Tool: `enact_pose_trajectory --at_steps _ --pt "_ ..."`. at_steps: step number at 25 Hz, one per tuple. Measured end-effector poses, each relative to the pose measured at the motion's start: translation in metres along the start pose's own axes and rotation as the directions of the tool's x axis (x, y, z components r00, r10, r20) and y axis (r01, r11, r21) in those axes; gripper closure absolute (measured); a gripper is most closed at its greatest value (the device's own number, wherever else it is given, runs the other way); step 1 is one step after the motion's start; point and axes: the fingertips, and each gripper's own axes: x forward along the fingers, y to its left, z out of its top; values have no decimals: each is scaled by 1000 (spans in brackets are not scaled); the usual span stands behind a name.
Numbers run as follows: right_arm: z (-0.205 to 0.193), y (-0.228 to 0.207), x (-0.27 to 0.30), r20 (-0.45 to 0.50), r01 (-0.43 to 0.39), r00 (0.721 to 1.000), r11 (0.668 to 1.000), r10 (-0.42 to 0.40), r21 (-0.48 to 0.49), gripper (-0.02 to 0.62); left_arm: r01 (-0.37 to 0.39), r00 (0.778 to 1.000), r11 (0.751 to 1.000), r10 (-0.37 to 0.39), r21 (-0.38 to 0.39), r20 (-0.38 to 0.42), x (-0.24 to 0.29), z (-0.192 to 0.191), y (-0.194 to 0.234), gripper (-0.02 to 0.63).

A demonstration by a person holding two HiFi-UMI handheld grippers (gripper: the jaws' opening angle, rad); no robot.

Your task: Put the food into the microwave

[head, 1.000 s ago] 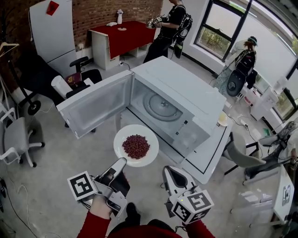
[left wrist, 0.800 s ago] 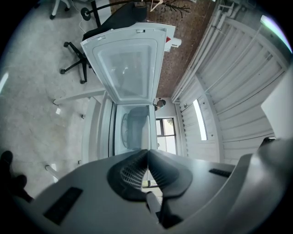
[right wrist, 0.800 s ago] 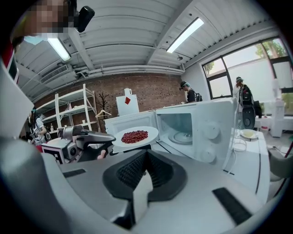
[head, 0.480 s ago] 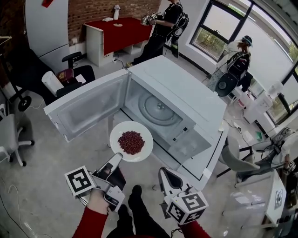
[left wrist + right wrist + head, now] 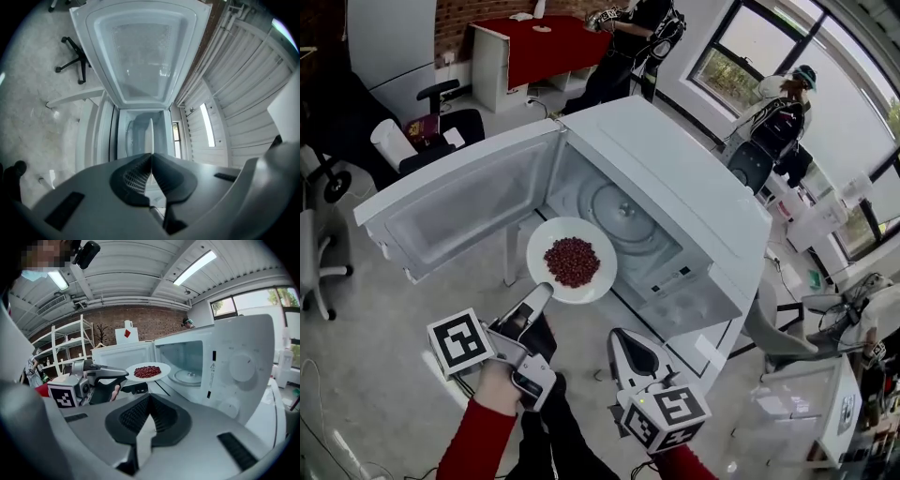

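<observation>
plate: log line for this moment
left gripper: shut on plate rim | plate: before open microwave, not inside | right gripper: shut, empty

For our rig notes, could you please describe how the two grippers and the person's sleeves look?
Both the left gripper and right gripper have pale grey rounded jaws with black ribbed pads. Each carries a white cube printed with black square markers. The person wears red sleeves.
</observation>
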Motion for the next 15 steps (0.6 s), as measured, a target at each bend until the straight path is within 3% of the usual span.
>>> enact_pose_trajectory --at_steps 15 --pt "-6 -35 44 -69 12 998 1000 -10 25 581 -8 1000 999 7 -45 -17 64 3 35 591"
